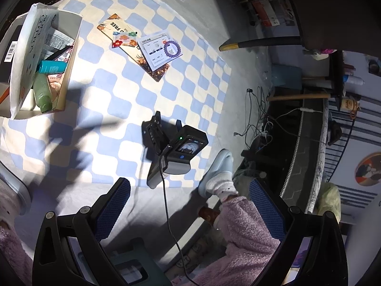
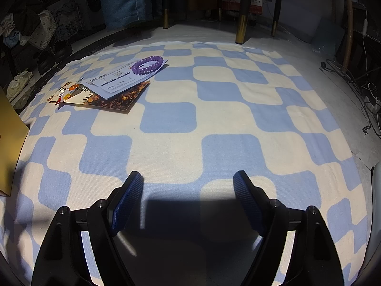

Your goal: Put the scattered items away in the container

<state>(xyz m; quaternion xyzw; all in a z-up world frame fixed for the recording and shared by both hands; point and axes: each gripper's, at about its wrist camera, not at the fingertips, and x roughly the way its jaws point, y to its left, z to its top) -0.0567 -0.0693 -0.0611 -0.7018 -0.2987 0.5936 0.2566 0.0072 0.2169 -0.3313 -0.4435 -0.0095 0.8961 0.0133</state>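
Purple coil hair tie (image 2: pixel 147 64) lies on the white card (image 2: pixel 126 78) at our eleven o'clock, while our left gripper (image 1: pixel 188 211) and right gripper (image 2: pixel 188 205) both stand apart, empty.

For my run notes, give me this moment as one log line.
left gripper: open, empty | right gripper: open, empty | purple hair tie: on white card | box: partly filled
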